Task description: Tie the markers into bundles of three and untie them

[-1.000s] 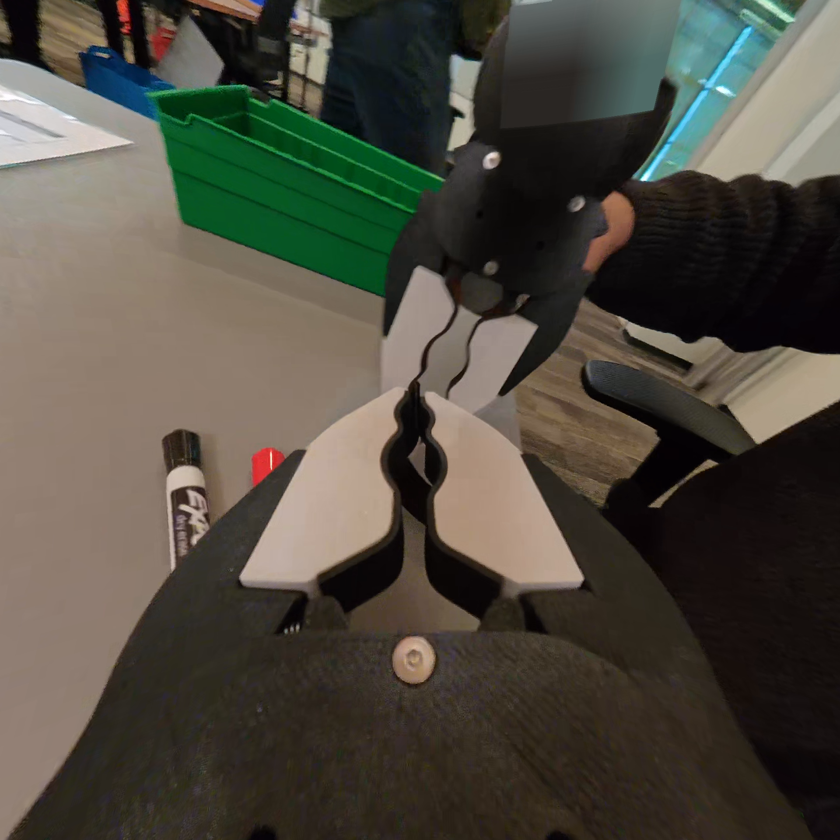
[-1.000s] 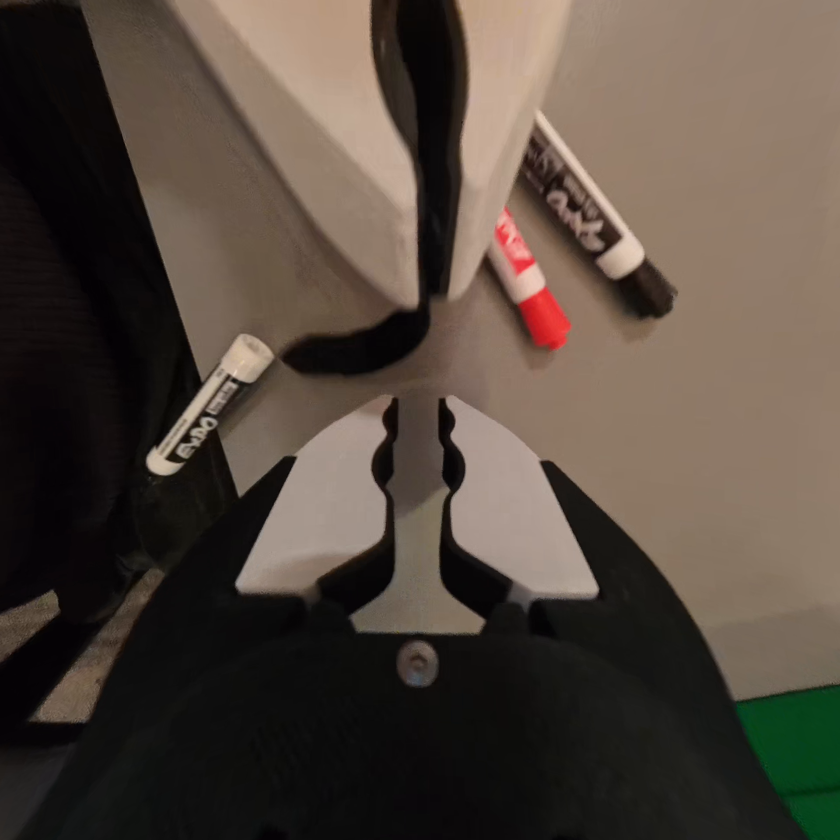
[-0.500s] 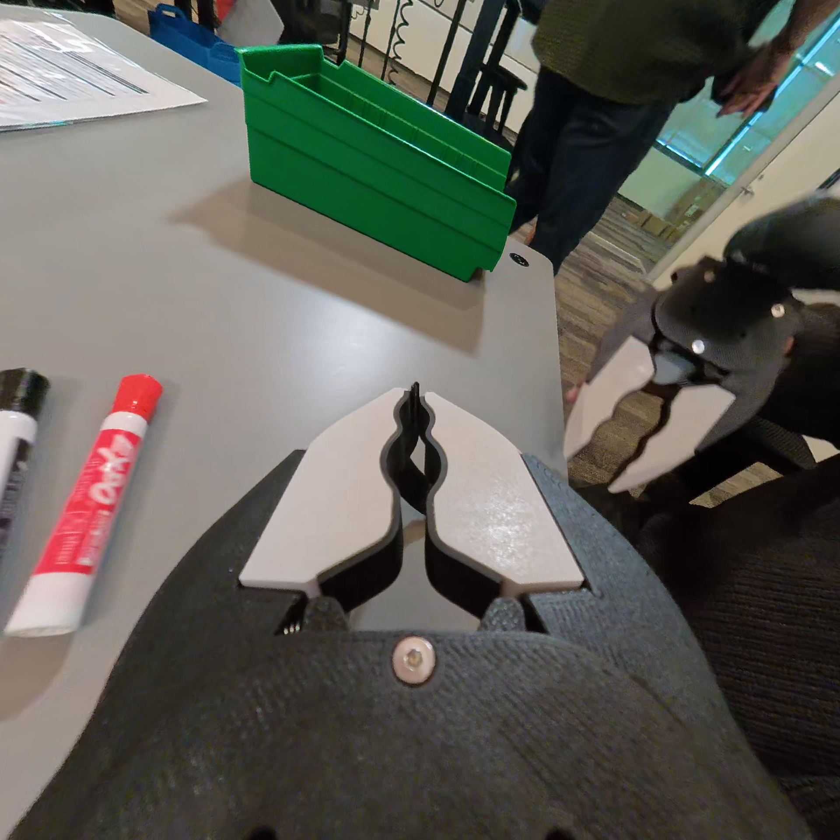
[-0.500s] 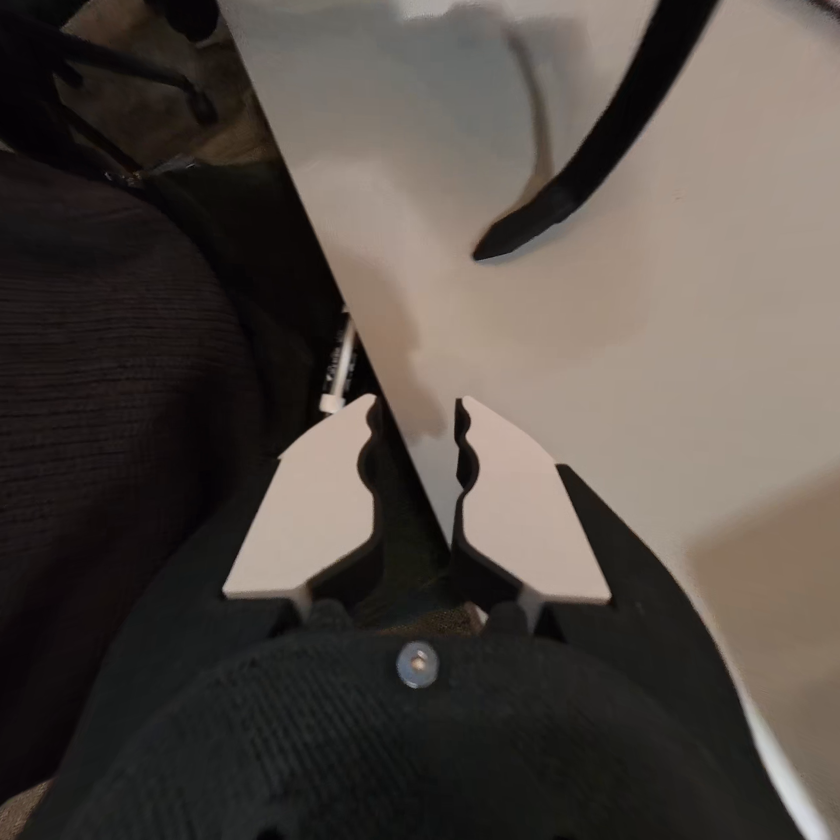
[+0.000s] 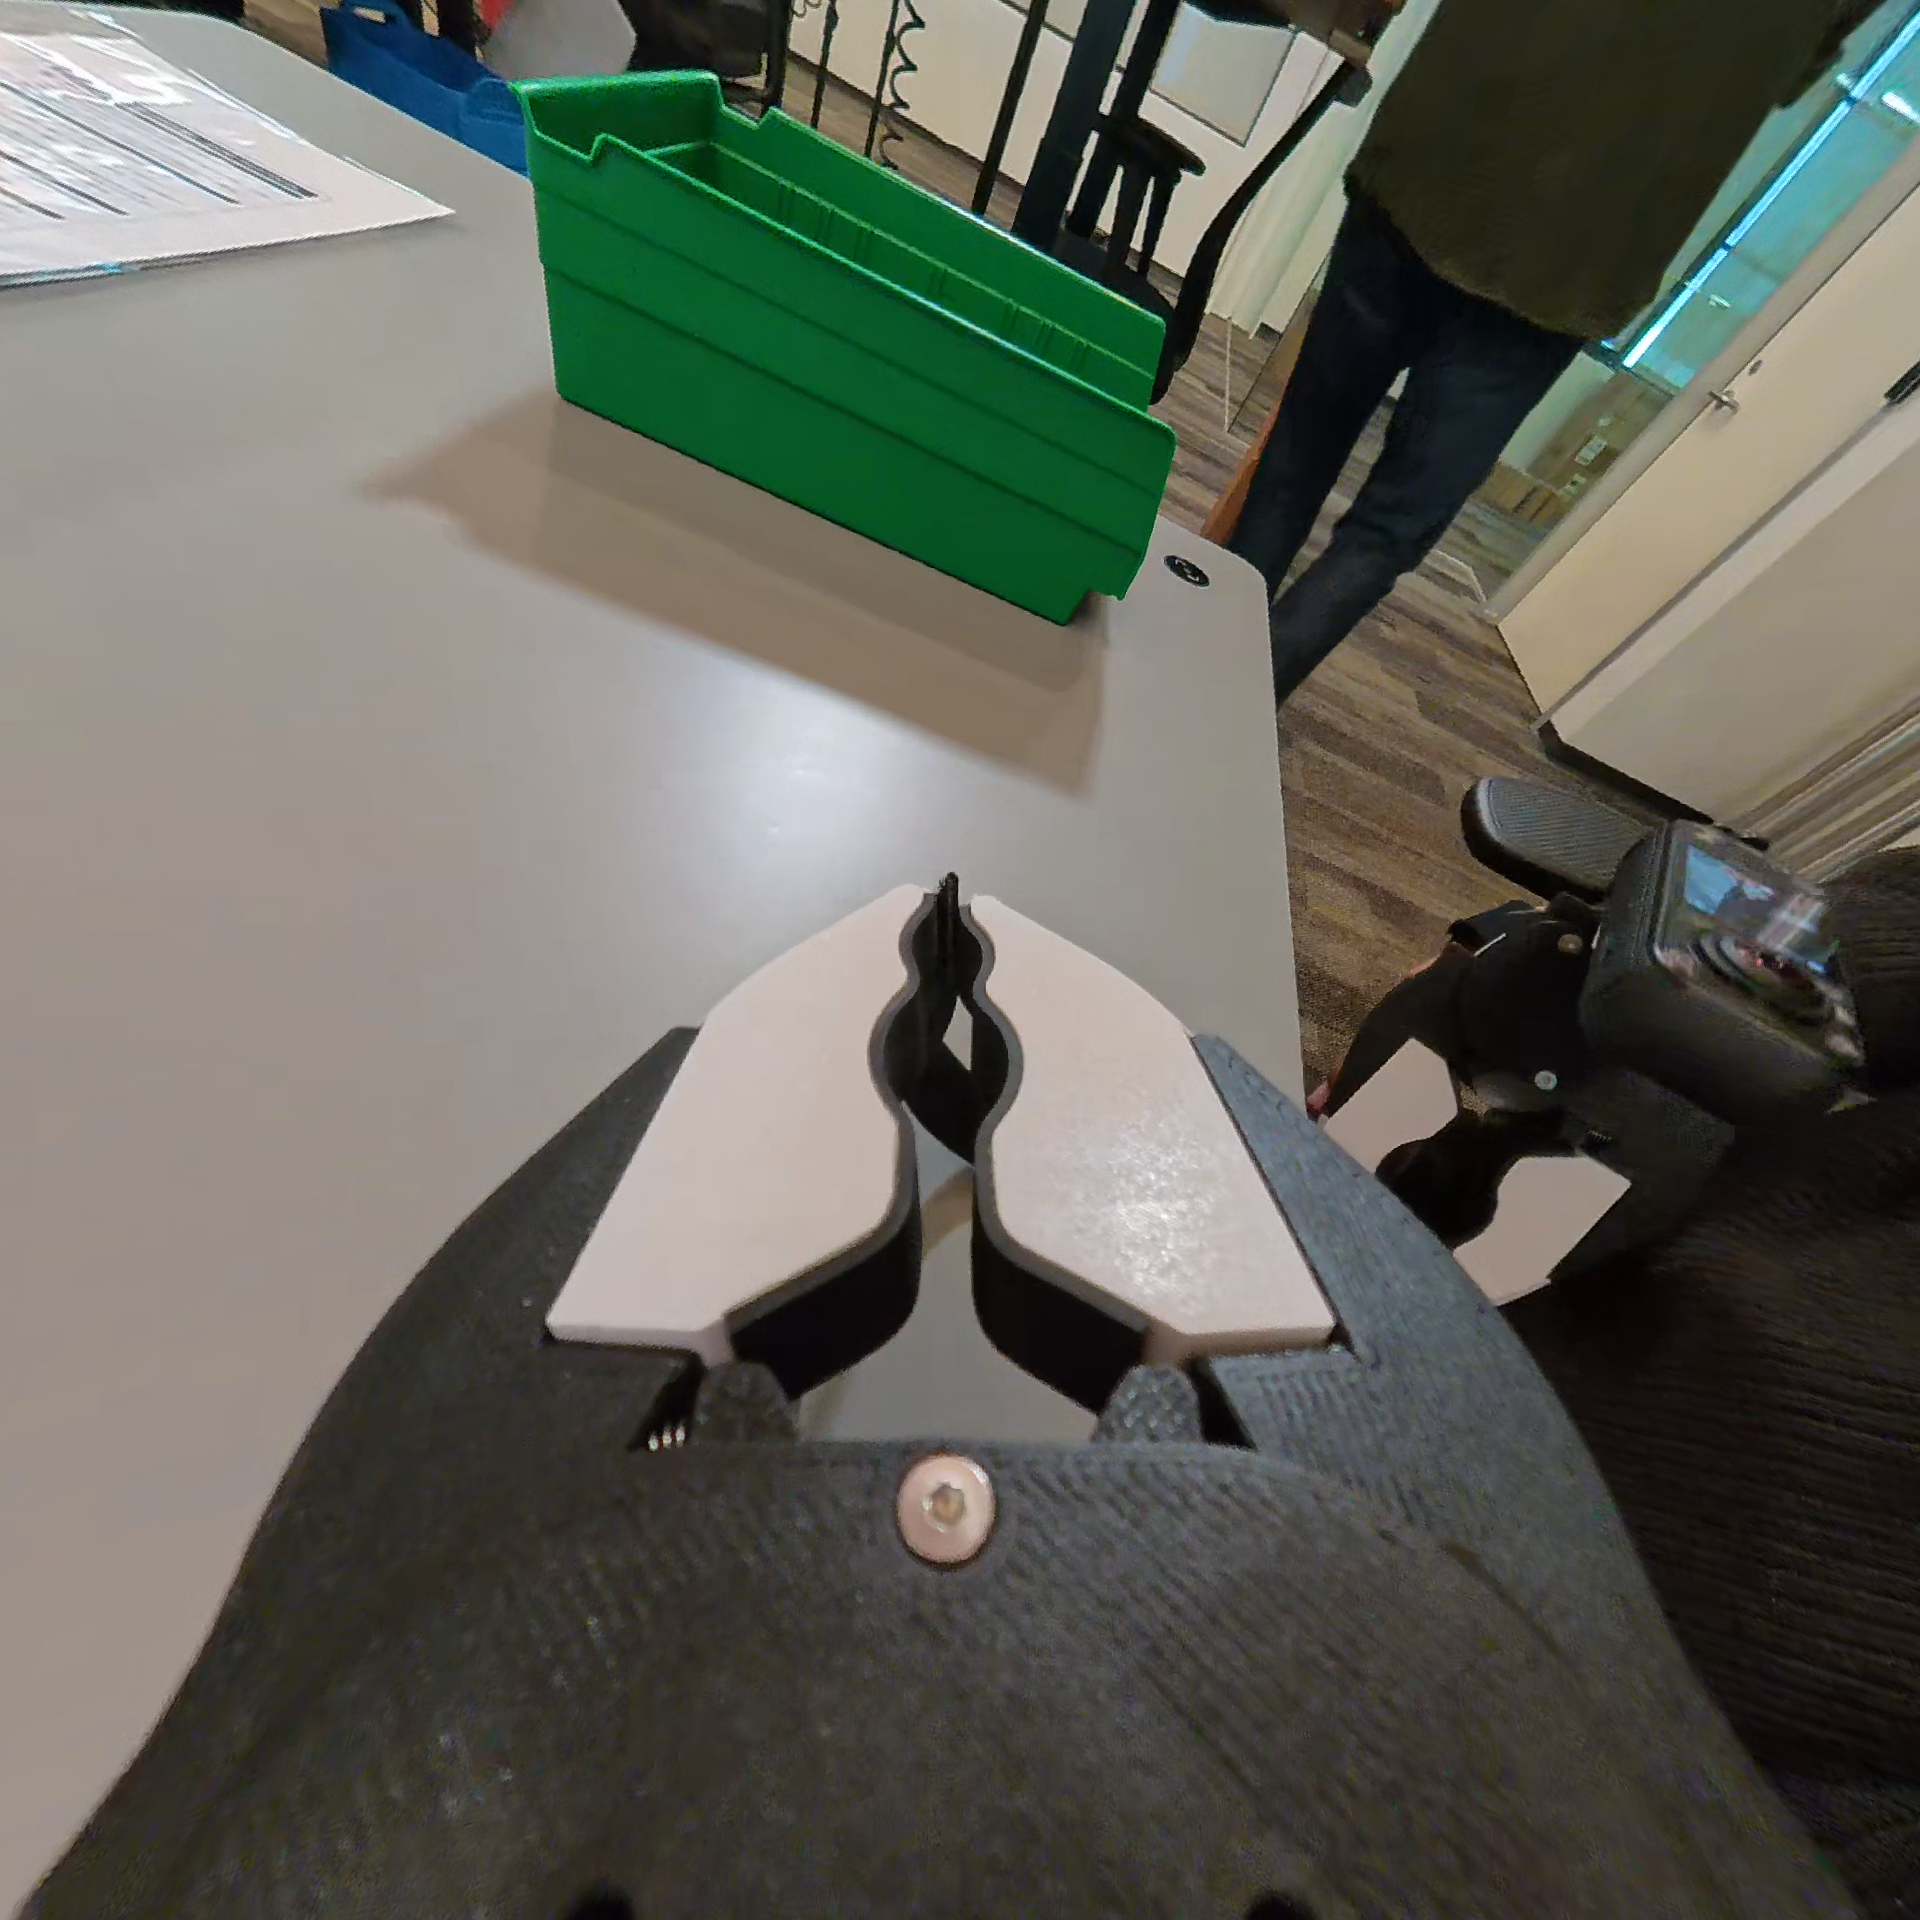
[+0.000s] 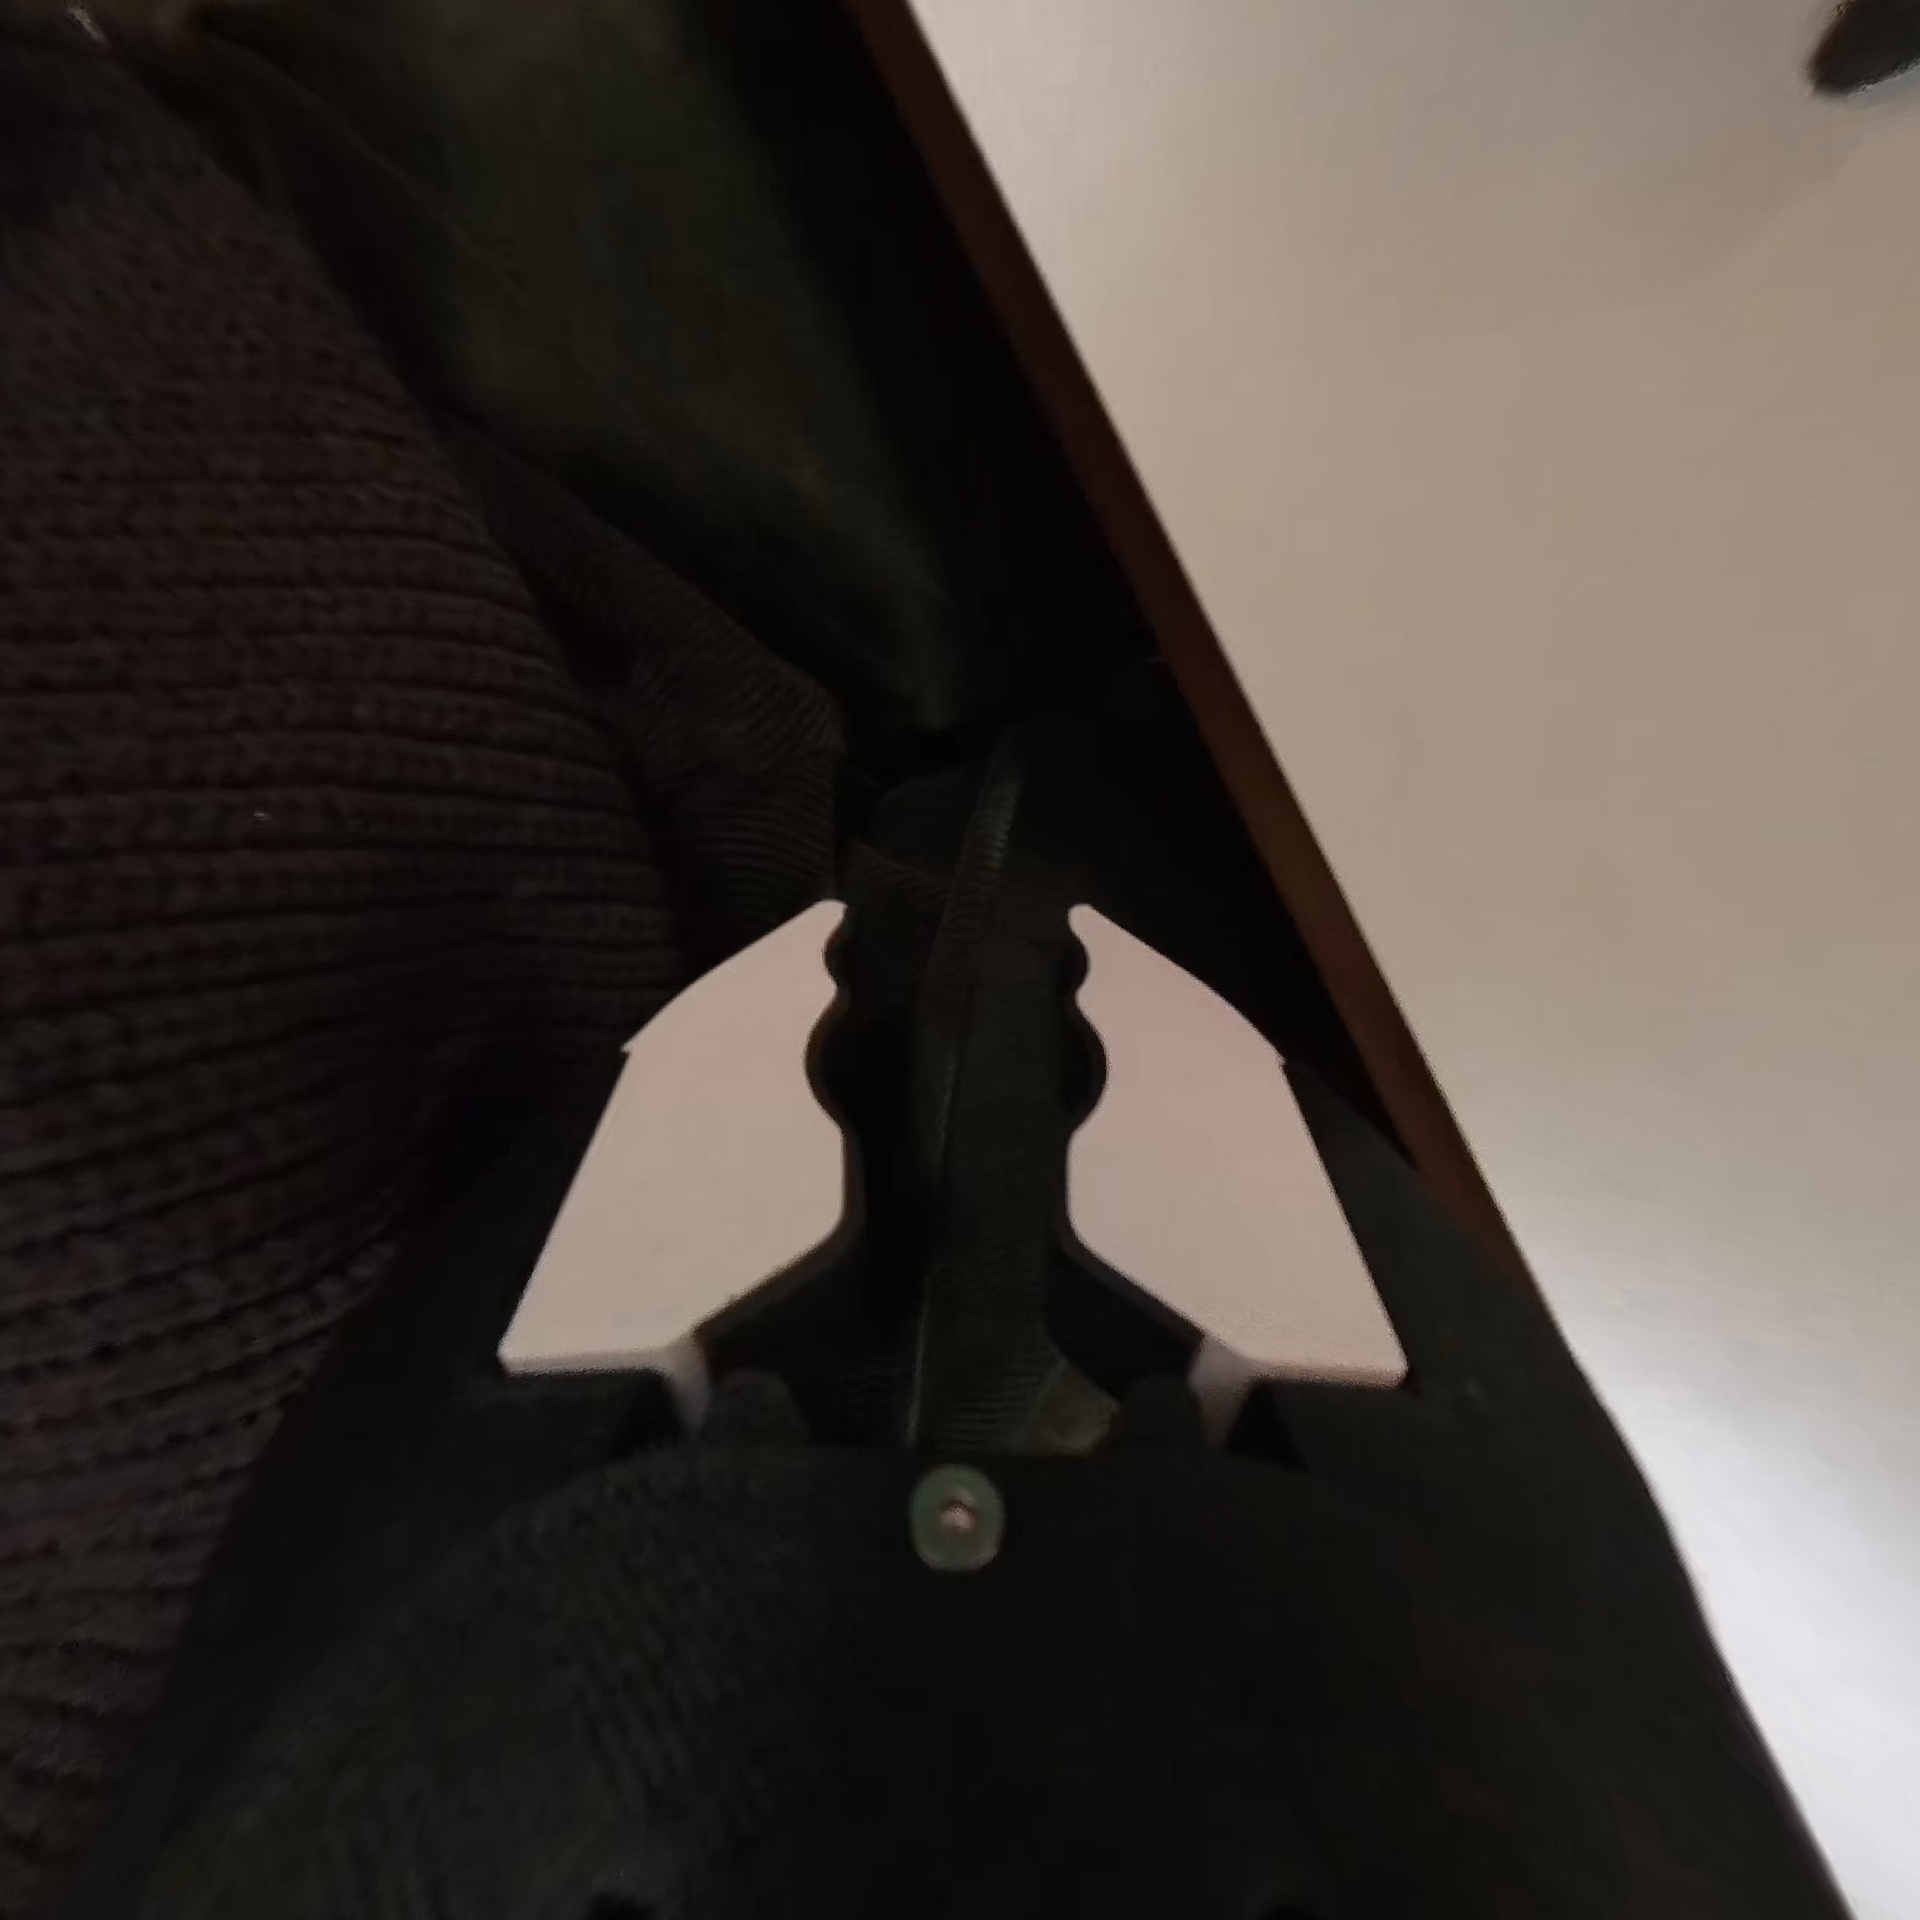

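Note:
My left gripper [image 5: 948, 902] is shut on a thin black band [image 5: 940, 1039]. The band's end sticks out at the fingertips and it loops down between the fingers. The gripper is above the grey table [image 5: 416, 831], near its right edge. My right gripper [image 6: 956, 914] is open and empty, below the table edge [image 6: 1143, 520], pointing at dark clothing. It also shows in the left wrist view [image 5: 1423, 1195], off the table's right side. No marker is in view. A dark tip [image 6: 1870, 52] lies on the table at the top right corner.
A green bin [image 5: 831, 343] stands at the table's far right corner, and a printed sheet [image 5: 156, 177] lies at the far left. A person [image 5: 1455, 312] stands beyond the table. A black chair armrest [image 5: 1538, 831] is to the right. Across from one pair of fingers to the other is roughly 25 centimeters.
My left gripper swung away from the markers, which have left its view, still holding the band. My right gripper moved off the table edge, dropped lower and opened wider.

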Action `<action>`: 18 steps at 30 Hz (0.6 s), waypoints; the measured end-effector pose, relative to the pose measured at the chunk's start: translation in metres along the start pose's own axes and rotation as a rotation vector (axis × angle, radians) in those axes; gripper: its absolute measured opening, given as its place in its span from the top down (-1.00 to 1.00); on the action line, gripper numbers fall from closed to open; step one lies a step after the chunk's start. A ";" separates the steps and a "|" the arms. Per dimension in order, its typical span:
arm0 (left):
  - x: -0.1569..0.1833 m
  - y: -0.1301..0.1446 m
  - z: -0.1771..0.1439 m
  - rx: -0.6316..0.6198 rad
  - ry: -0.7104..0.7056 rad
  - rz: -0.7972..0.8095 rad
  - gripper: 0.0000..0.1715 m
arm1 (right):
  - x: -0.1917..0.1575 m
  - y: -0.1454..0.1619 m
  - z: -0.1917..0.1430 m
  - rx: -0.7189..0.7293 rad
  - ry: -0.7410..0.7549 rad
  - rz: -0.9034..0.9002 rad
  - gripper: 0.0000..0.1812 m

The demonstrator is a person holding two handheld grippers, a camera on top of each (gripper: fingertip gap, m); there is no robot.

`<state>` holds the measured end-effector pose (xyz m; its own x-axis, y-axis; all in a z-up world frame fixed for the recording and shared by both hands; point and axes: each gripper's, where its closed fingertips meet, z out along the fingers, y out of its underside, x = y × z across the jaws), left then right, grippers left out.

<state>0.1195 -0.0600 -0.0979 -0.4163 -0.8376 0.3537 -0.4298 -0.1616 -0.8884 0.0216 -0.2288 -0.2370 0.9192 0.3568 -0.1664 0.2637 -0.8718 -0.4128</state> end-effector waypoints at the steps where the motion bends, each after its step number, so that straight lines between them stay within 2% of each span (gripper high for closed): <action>1: -0.001 0.001 0.000 -0.003 -0.003 0.002 0.96 | 0.000 -0.002 -0.001 0.015 -0.011 0.013 0.60; 8: -0.009 0.006 0.001 -0.014 -0.028 -0.022 0.96 | 0.005 -0.009 -0.004 0.061 0.034 0.012 0.61; 18: -0.027 0.028 0.003 -0.111 -0.112 -0.067 0.93 | 0.003 -0.010 -0.003 0.076 0.039 0.017 0.61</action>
<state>0.1214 -0.0432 -0.1332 -0.2946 -0.8810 0.3703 -0.5420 -0.1650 -0.8240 0.0230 -0.2198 -0.2312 0.9346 0.3273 -0.1394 0.2264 -0.8494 -0.4768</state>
